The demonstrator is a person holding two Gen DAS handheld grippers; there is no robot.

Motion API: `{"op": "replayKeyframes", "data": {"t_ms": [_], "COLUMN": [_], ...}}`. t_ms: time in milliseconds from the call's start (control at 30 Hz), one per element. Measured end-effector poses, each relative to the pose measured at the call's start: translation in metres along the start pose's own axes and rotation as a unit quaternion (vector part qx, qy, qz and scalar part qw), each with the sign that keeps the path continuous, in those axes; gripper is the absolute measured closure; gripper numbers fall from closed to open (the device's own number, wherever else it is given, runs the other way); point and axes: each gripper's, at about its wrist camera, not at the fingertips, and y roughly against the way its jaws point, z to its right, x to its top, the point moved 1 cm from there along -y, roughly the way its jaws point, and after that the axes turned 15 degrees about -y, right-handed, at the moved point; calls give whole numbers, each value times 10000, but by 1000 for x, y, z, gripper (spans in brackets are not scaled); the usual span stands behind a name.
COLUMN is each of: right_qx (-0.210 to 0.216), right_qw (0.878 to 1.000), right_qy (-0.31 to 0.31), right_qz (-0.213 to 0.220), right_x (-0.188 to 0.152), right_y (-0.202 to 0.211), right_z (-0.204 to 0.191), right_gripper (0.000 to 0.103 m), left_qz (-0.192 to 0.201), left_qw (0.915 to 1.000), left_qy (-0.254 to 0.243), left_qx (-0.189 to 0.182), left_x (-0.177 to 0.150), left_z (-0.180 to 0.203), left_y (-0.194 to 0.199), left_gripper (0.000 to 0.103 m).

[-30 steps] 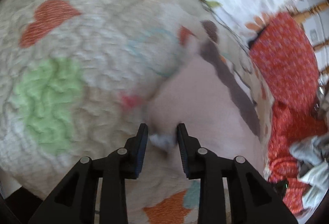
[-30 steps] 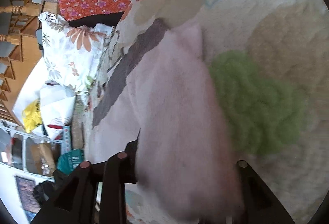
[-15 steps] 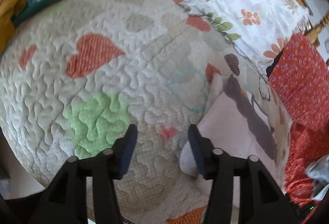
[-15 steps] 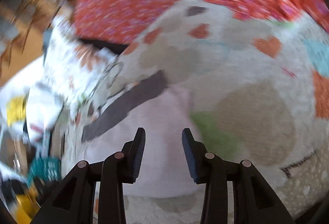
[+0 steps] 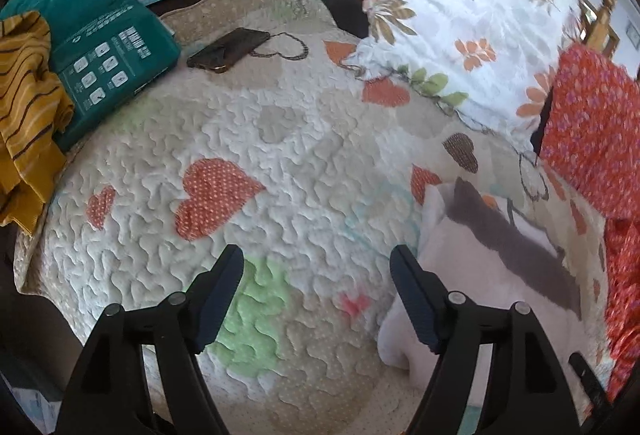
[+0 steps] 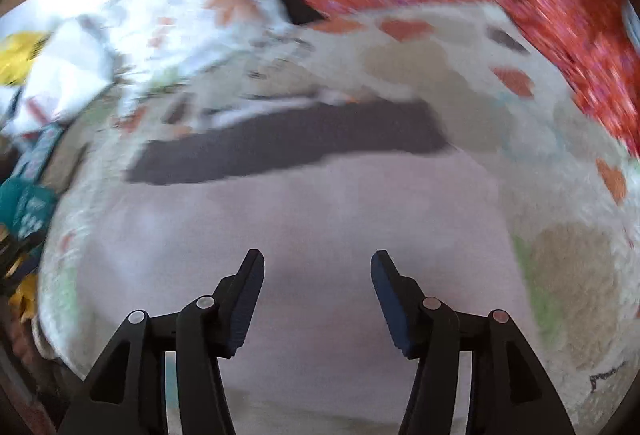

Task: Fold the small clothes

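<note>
The quilted bed cover [image 5: 280, 163] with its patchwork hearts carries one pale pink garment with a dark grey band [image 6: 304, 235], lying flat and doubled over near the red floral cloth [image 5: 592, 139], so to my eye this piece looks folded at least once, though whether another fold is wanted I can't say. A mustard striped garment [image 5: 24, 119] at the bed's edge seems yet to be done. The left gripper [image 5: 316, 293] and right gripper [image 6: 317, 299] have just been opening; their fingers stand spread, nothing between them.
</note>
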Motion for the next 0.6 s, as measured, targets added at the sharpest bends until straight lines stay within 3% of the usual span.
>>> {"op": "replayKeyframes", "data": {"t_ms": [133,267,400,500,533,567,600], "right_qx": [765,1158,860,385,140,-8,-104], "right_qw": [9925,9681,9302,9111,9057,9029,9053], "right_qy": [838,2079,3492,4062,4220,4291,4241], "right_qz": [-466,-785,-731,-584,-375,-243,-190], "right_x": [-27,-73,-123,-147,-150,-149,-147], "right_y": [-16,-34,-55,-81,-90,-95,-99], "right_z": [-75,-151,-211,-232,-238,-241,-243], "right_gripper": [42,42,42,43,54,86,95], "left_qz": [65,52,-20,-94,-120,-132,-139], "left_qw": [9992,9968,9936,9926,9922,9919,9914], "left_qy": [402,797,1124,1213,1237,1262,1301], "left_qx": [-11,32,83,15,-4,-29,-68], "left_x": [7,7,4,3,2,2,2], "left_z": [-26,-54,-77,-85,-86,-87,-88], "left_y": [7,10,8,5,4,3,3], "left_gripper": [28,28,28,28,28,28,28]}}
